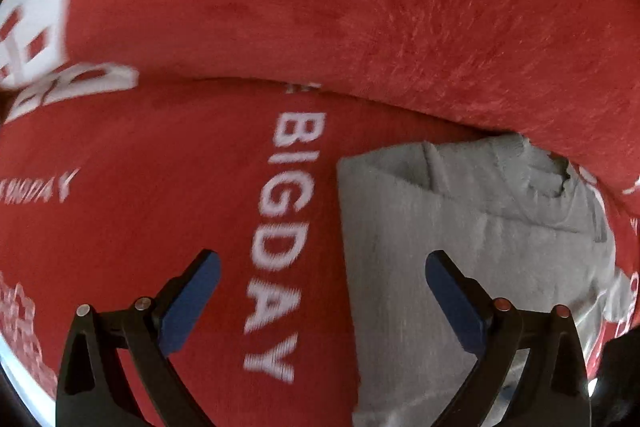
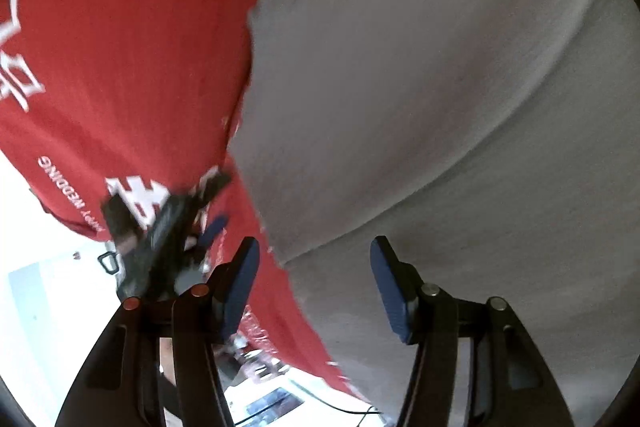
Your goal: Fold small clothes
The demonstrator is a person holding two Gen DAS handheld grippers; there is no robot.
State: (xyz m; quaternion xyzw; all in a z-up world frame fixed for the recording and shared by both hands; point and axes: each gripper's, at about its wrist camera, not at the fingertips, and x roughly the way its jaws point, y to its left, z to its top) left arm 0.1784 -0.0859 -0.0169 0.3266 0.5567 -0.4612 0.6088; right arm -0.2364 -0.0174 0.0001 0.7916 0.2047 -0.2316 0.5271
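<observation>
Now both my grippers, left (image 1: 322, 297) & right (image 2: 314, 277), are spread w/ nothing held, grey folded garment (image 1: 460, 235) lying on red printed cloth (image 1: 168, 167), so I'd pinch its near edge evenly.

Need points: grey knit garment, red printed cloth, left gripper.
grey knit garment (image 1: 460, 227): left wrist view, middle of its folded body.
red printed cloth (image 1: 160, 155): left wrist view, bare patch left of the white lettering.
left gripper (image 1: 322, 299): left wrist view, midway between its open fingertips.

red cloth (image 1: 160, 187) — white "BIGDAY" lettering (image 1: 280, 247) | raised red fold (image 1: 360, 7) behind — pale floor (image 2: 48, 267) beyond cloth's edge
</observation>
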